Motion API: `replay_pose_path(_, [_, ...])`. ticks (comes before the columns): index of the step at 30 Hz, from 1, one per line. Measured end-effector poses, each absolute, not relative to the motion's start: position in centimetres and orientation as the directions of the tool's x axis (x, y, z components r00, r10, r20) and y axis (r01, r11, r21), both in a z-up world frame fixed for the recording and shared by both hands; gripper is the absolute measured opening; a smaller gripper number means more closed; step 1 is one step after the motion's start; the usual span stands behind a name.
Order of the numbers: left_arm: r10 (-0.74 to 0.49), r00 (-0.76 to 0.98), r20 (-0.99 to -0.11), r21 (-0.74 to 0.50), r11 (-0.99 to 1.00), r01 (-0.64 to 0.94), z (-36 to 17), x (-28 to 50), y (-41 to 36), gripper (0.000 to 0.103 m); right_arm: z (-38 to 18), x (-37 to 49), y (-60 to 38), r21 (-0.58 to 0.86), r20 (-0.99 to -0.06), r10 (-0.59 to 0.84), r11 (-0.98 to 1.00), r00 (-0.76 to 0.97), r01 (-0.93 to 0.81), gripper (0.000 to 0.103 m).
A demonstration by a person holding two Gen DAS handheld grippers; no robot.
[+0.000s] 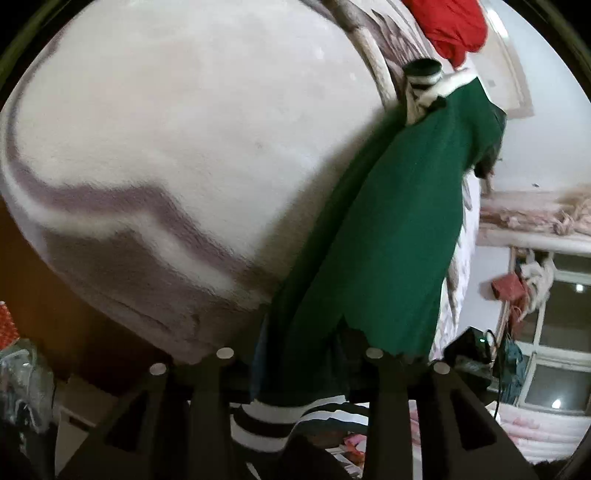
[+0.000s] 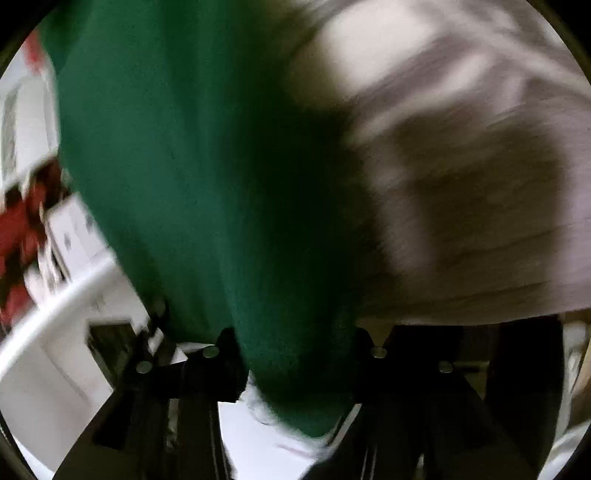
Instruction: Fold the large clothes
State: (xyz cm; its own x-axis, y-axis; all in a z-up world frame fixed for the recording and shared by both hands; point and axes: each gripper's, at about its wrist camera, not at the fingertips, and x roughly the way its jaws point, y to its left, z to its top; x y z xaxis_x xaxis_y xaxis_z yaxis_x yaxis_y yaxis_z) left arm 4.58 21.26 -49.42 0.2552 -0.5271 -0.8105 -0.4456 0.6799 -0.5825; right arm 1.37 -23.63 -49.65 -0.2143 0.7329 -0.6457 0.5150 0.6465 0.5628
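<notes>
Item one, left side: the pale fleece blanket (image 1: 177,140) covered the bed, and beside it the green sweater (image 1: 388,229) hung stretched toward us, its striped black-and-white cuff (image 1: 266,424) drooping below. The left gripper (image 1: 299,354) had cloth between its fingers (image 1: 225,354); we judged them narrow and closed on the sweater's hem, though the contact itself was hidden.

Item two, far side: a red garment (image 1: 454,26) lay at the bed's upper edge.

Item three, right view, blurred: the right gripper (image 2: 293,352) had the same green knit bunched between its fingers (image 2: 210,352), held at a middling width.

Risks, as we judged them: the thick bunch could slip free; the loose cuff could fold under; uneven pull could skew the fold.
</notes>
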Motion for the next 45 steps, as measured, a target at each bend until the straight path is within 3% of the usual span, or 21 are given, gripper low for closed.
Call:
replay_pose_path(2, [-0.475, 0.272, -0.837, -0.547, 0.721, -0.425, -47.0, 5.2, 21.7, 0.029, -47.5, 3.3, -25.3, 0.546, -0.701, 0.691, 0.679, -0.176, 0.491, 0.058])
replay_pose_path(3, [-0.462, 0.273, -0.844, -0.537, 0.734, -0.416, -46.1, 5.4, 21.8, 0.036, -45.9, 4.8, -26.0, 0.531, -0.743, 0.652, 0.711, -0.151, 0.461, 0.058])
replay_pose_path(4, [-0.458, 0.274, -0.846, -0.533, 0.743, -0.405, -45.1, 6.1, 21.9, 0.051, -44.8, 6.0, -26.2, 0.52, -0.767, 0.627, 0.733, -0.137, 0.438, 0.058])
replay_pose_path(6, [-0.447, 0.278, -0.85, -0.525, 0.76, -0.383, -43.5, 7.8, 22.2, 0.058, -42.4, 9.1, -26.3, 0.502, -0.812, 0.574, 0.777, -0.102, 0.38, 0.058])
replay_pose_path(13, [-0.324, 0.37, -0.871, -0.45, 0.827, -0.336, -39.0, 16.4, 20.8, 0.058, -36.9, 24.4, -22.5, 0.553, -0.829, 0.555, 0.794, 0.071, 0.254, 0.058])
replay_pose_path(15, [-0.348, 0.405, -0.846, -0.482, 0.823, -0.3, -38.8, 21.1, 18.9, 0.058, -37.3, 28.7, -23.8, 0.552, -0.834, 0.535, 0.806, 0.136, 0.216, 0.058])
replay_pose_path(17, [-0.38, 0.413, -0.827, -0.506, 0.824, -0.256, -39.4, 27.0, 16.0, 0.058, -38.0, 34.0, -23.8, 0.534, -0.844, 0.503, 0.818, 0.187, 0.212, 0.054])
replay_pose_path(18, [-0.415, 0.414, -0.81, -0.534, 0.814, -0.229, -40.0, 29.9, 14.4, 0.058, -38.5, 36.2, -24.4, 0.535, -0.843, 0.498, 0.816, 0.205, 0.217, 0.046])
replay_pose_path(23, [-0.349, 0.338, -0.874, -0.427, 0.884, -0.191, -44.7, 42.9, 9.1, 0.058, -41.8, 46.2, -24.7, 0.595, -0.803, 0.566, 0.76, 0.183, 0.261, 0.045])
replay_pose_path(28, [-0.303, 0.288, -0.908, -0.373, 0.898, -0.233, -48.7, 47.8, 10.0, 0.058, -47.8, 54.9, -22.4, 0.526, -0.849, 0.524, 0.821, 0.073, 0.221, 0.045])
replay_pose_path(32, [-0.305, 0.284, -0.909, -0.376, 0.894, -0.245, -50.1, 49.1, 11.4, 0.058, -49.3, 56.7, -21.4, 0.492, -0.869, 0.495, 0.864, -0.004, 0.101, 0.053])
replay_pose_path(35, [-0.319, 0.29, -0.902, -0.393, 0.886, -0.248, -48.3, 48.5, 11.5, 0.058, -46.0, 54.1, -22.5, 0.543, -0.839, 0.544, 0.838, 0.003, 0.057, 0.054])
replay_pose_path(39, [-0.252, 0.276, -0.928, -0.308, 0.934, -0.182, -45.3, 45.5, 10.1, 0.058, -43.3, 48.6, -25.8, 0.621, -0.781, 0.623, 0.781, -0.027, 0.059, 0.054])
replay_pose_path(45, [-0.106, 0.226, -0.968, -0.117, 0.992, -0.035, -49.7, 43.5, 8.4, 0.059, -49.2, 42.1, -22.4, 0.457, -0.874, 0.434, 0.887, -0.217, -0.068, 0.053])
